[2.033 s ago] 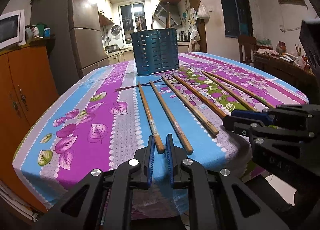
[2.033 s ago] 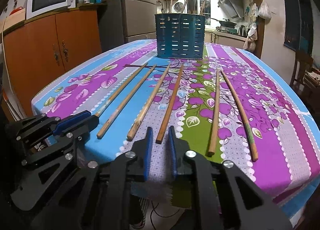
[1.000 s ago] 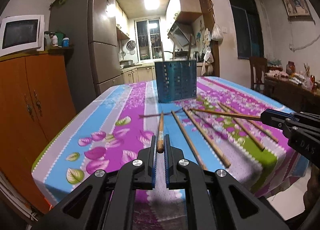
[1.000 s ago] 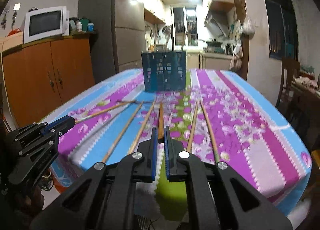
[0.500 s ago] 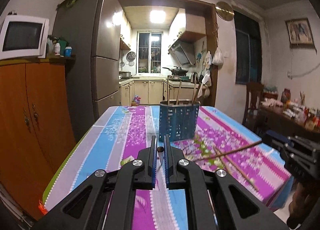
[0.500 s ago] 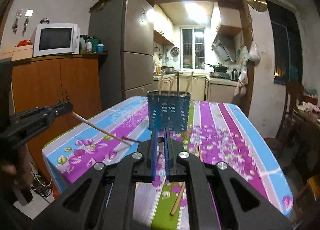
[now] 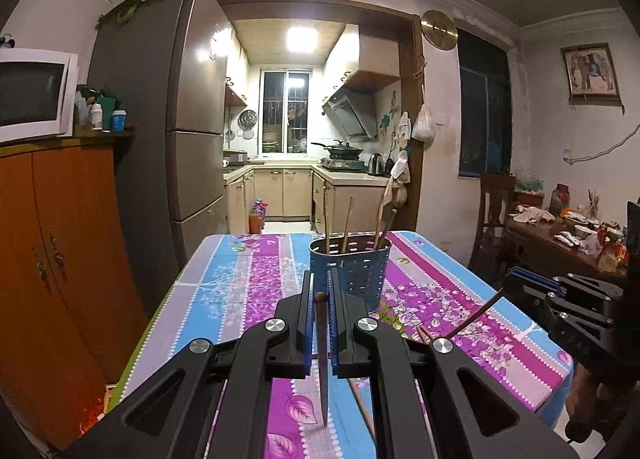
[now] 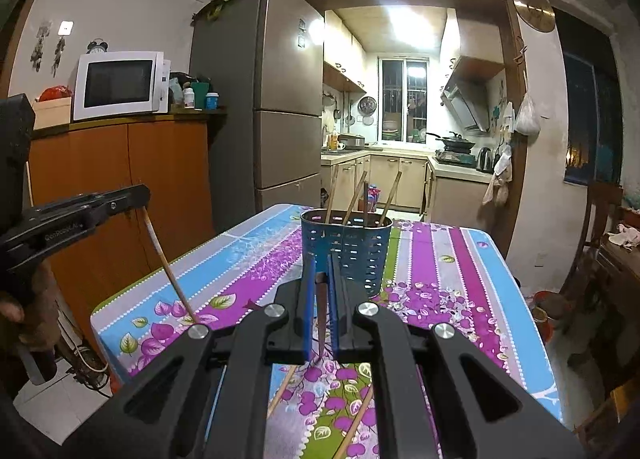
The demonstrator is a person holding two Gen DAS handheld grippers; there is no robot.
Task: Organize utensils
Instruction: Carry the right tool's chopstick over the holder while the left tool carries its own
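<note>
Blue perforated metal utensil holder (image 7: 350,273) upright mid-tabletop, four wooden chopsticks (image 8: 354,197) standing inside. Two brown chopsticks held aloft, tips hanging down; others (image 8: 356,425) lie flat nearer.

my left gripper (image 7: 319,291) is clamped tight on a chopstick (image 7: 322,355) that hangs down from the jaws. my right gripper (image 8: 319,275) is clamped tight on its own chopstick (image 8: 321,315). both point nearly level, tipped slightly down.

On your left gripper (image 8: 138,195), seen at the left of the right wrist view, you can read "GenRobot.AI" in pale letters; nothing else is legible.
</note>
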